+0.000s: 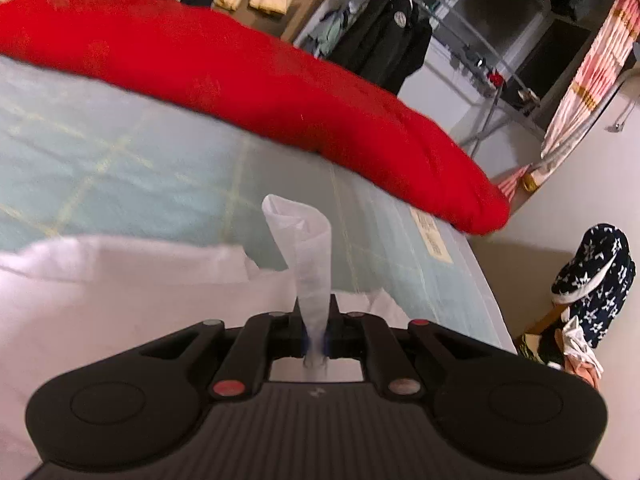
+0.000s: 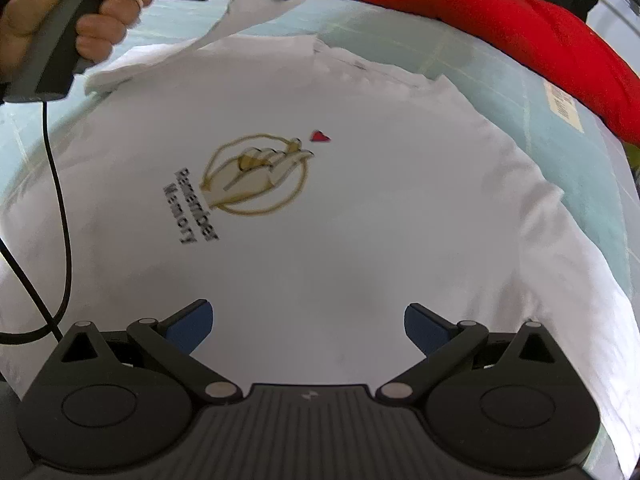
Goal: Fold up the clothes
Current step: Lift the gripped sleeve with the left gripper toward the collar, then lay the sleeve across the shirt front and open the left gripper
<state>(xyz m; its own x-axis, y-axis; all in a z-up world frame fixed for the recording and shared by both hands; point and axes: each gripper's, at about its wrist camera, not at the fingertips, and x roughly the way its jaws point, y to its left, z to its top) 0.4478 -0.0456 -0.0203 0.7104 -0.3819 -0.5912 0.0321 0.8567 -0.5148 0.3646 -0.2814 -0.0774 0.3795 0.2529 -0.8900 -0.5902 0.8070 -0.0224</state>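
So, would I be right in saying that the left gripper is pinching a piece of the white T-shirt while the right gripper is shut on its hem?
Not quite. The right gripper is open: the right wrist view shows its jaws spread wide apart above the white T-shirt, gripping nothing. The rest holds: in the left wrist view the left gripper is shut on a strip of the shirt's fabric.

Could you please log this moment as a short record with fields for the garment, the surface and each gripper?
garment: white T-shirt, print side up, gold hand graphic
surface: pale green bedsheet, red quilt along its far side
left gripper: jaws shut on a lifted strip of the T-shirt
right gripper: jaws open, above the shirt, holding nothing
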